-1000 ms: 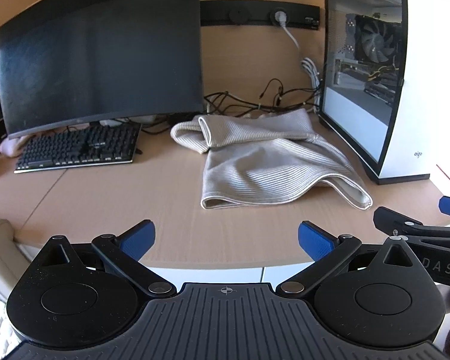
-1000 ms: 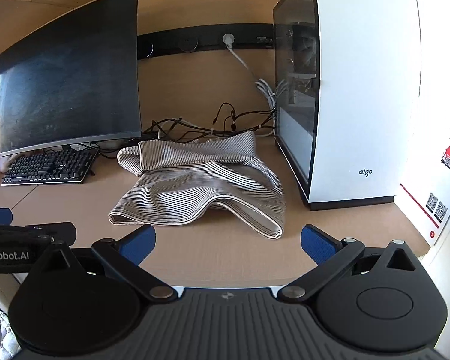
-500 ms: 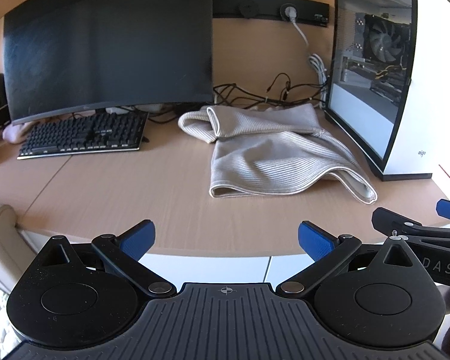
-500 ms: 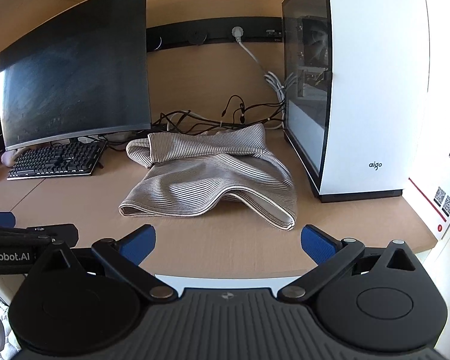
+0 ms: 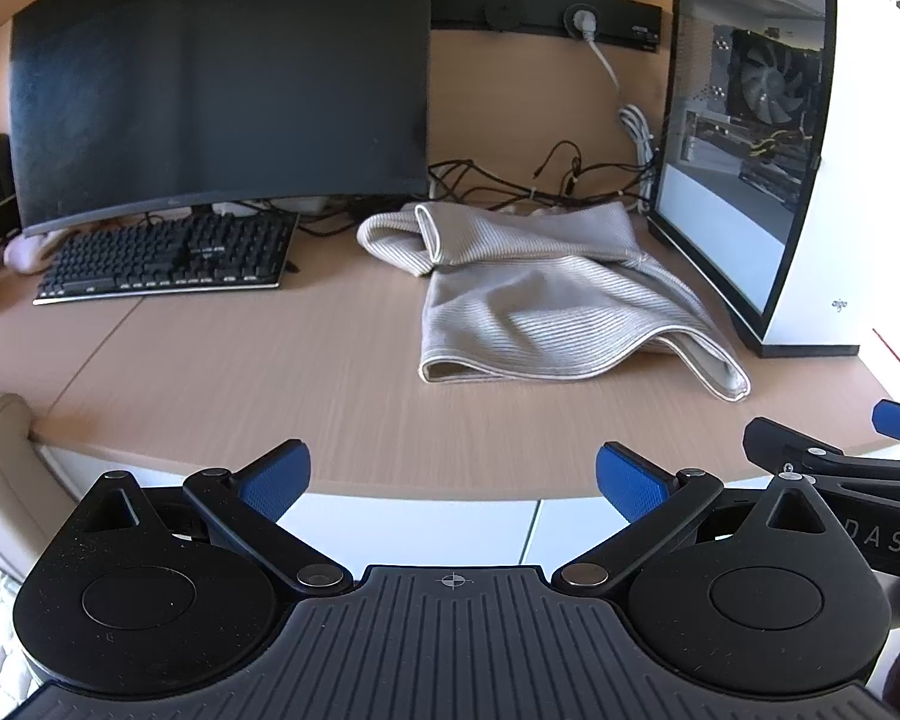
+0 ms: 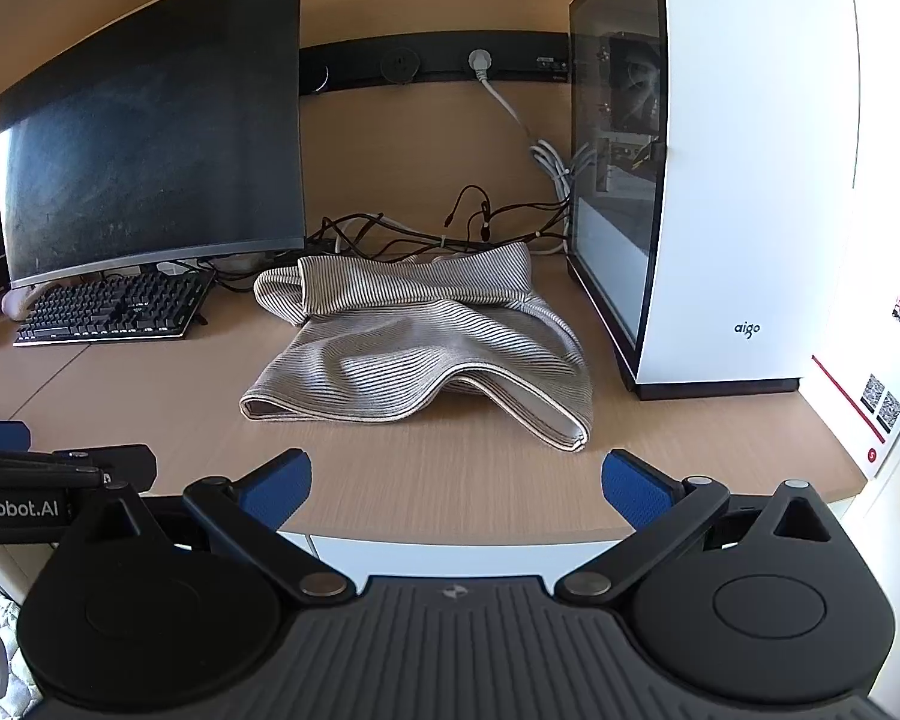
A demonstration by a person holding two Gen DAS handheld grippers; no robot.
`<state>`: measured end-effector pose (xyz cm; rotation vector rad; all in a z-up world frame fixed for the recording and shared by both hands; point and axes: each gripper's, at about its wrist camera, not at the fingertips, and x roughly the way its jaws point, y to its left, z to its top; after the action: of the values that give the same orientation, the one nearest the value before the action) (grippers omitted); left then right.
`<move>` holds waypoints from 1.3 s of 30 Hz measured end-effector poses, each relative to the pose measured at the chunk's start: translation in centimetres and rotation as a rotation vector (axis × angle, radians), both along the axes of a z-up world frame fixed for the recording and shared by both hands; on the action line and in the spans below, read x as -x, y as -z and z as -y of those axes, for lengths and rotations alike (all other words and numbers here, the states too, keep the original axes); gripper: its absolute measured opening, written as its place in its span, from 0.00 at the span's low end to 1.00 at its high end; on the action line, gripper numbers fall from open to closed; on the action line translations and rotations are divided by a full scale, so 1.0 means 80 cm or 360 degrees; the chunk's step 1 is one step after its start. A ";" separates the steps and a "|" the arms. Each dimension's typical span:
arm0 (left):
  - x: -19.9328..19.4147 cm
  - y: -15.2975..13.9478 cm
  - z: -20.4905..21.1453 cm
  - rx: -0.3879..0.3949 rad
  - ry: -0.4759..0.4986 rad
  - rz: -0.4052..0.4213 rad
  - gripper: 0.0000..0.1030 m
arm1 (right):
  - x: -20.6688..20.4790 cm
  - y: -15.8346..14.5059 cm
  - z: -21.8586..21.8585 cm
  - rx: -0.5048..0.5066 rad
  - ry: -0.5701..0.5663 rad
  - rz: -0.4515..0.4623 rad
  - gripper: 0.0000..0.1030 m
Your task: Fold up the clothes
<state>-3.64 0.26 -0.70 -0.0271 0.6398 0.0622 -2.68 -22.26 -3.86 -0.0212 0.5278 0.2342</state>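
A beige ribbed garment [image 5: 546, 300] lies crumpled on the wooden desk [image 5: 240, 372] between the monitor and the computer case; it also shows in the right wrist view [image 6: 426, 348]. Its hem faces me and one sleeve is bunched at the back left. My left gripper [image 5: 450, 480] is open and empty, held at the desk's front edge, short of the garment. My right gripper [image 6: 456, 483] is open and empty too, over the front edge and just short of the hem. Each gripper shows at the edge of the other's view.
A curved black monitor [image 5: 222, 90] and a black keyboard [image 5: 168, 258] stand at the back left. A white computer case [image 6: 720, 180] stands at the right, close to the garment. Cables [image 6: 450, 228] lie behind the garment against the wall.
Both grippers have moved up and slightly forward toward the desk, so the garment sits lower in both views. Both stayed open. The garment has not moved.
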 end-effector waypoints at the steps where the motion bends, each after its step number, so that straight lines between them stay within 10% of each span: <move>1: 0.000 0.000 0.000 0.0001 0.0001 -0.0001 1.00 | 0.000 0.000 0.000 0.0001 0.0001 -0.0002 1.00; 39: -0.073 -0.025 0.010 0.0029 -0.0011 -0.0140 1.00 | -0.067 -0.027 0.006 0.0064 0.0008 -0.0074 1.00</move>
<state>2.20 -0.58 1.28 -0.0445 0.7281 0.0642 2.70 -22.72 -1.67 -0.0538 0.5785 0.2193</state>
